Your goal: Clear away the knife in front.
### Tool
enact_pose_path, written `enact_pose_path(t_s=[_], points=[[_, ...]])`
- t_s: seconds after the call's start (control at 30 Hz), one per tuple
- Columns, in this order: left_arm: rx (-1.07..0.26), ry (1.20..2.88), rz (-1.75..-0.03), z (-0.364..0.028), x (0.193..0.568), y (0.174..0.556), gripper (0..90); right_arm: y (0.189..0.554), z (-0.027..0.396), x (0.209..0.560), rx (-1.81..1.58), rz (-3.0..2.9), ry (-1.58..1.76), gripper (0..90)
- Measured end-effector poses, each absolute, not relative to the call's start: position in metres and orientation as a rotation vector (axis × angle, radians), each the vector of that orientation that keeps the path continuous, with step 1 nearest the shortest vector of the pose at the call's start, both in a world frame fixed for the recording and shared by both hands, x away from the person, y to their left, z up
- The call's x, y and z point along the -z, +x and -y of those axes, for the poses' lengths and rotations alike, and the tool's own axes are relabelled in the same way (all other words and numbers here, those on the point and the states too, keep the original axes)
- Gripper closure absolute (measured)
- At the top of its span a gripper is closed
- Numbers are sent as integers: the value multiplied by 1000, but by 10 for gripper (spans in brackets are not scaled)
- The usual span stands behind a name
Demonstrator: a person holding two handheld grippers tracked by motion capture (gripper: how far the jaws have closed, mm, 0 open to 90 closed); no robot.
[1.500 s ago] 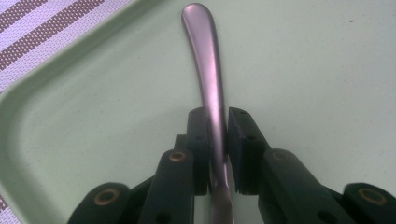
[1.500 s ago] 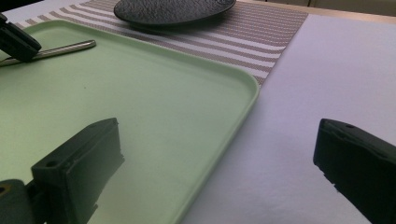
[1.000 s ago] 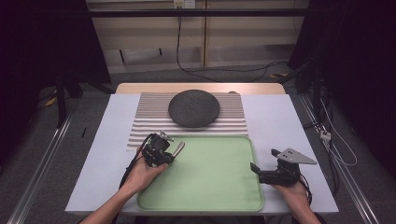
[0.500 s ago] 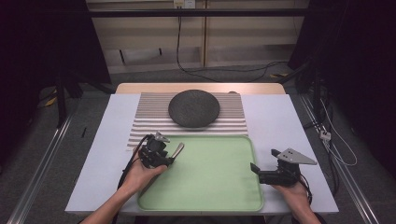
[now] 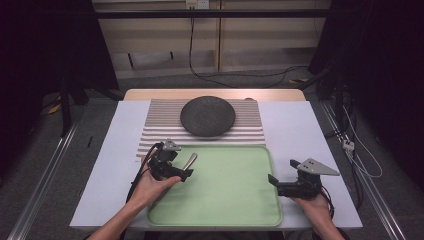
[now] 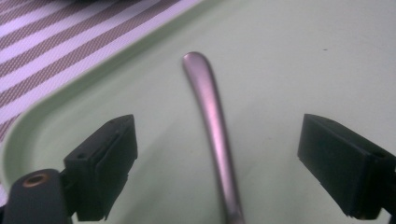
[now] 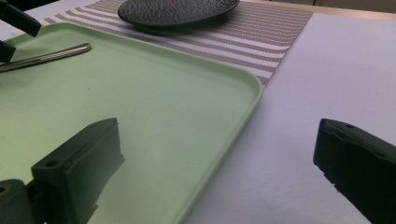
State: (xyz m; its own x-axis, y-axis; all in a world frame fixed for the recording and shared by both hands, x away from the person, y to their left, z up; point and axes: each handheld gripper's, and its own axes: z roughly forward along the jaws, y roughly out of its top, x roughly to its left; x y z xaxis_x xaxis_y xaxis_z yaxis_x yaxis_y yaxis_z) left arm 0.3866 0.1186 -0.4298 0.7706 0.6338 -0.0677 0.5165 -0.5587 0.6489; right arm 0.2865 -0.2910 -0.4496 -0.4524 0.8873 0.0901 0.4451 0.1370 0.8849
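A metal utensil handle (image 5: 190, 160) lies on the pale green tray (image 5: 225, 220) near its far left corner. My left gripper (image 5: 186, 173) sits low over it; its jaws have just been opening. In the left gripper view the handle (image 6: 212, 116) lies on the tray (image 6: 303, 56), loose between the spread jaws of the left gripper (image 6: 219, 135), touching neither pad. My right gripper (image 5: 272, 180) rests at the tray's right edge. Its jaws stand wide apart with nothing between them, as the right gripper (image 7: 219, 135) straddles the tray rim (image 7: 252, 88).
A dark round plate (image 5: 207, 116) sits on a striped placemat (image 5: 250, 131) behind the tray. A white sheet (image 5: 295, 125) covers the table to both sides. The right gripper view also shows the plate (image 7: 177, 10) and, top left, the left gripper's jaw (image 7: 16, 18).
The left gripper's jaws have spread apart around the utensil handle, which stays where it was on the tray. Neither hand has shifted.
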Motion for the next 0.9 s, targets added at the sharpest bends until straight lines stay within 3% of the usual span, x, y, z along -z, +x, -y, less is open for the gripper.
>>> enact_pose_path(t_s=[0.27,0.43,0.53,0.67,0.73,0.77,0.83,0.9], points=[[-274,2277,-792,-107,425,381,97,286,292,450,-1275,-1964,1272,8],[-227,2291,-752,-103,427,379,161,287,291,450,-1276,-1964,1270,8],[-231,2269,-712,-102,424,375,240,287,291,450,-1272,-1963,1268,8],[-202,2248,-660,-98,425,367,470,286,291,449,-1265,-1961,1265,7],[-185,2255,-661,-97,426,367,561,286,290,449,-1264,-1960,1267,7],[-175,2249,-656,-96,427,367,561,286,290,449,-1264,-1960,1267,7],[-180,2255,-662,-95,428,367,708,286,290,449,-1261,-1959,1266,8],[-189,2267,-684,-95,430,368,754,286,290,449,-1260,-1962,1266,8]])
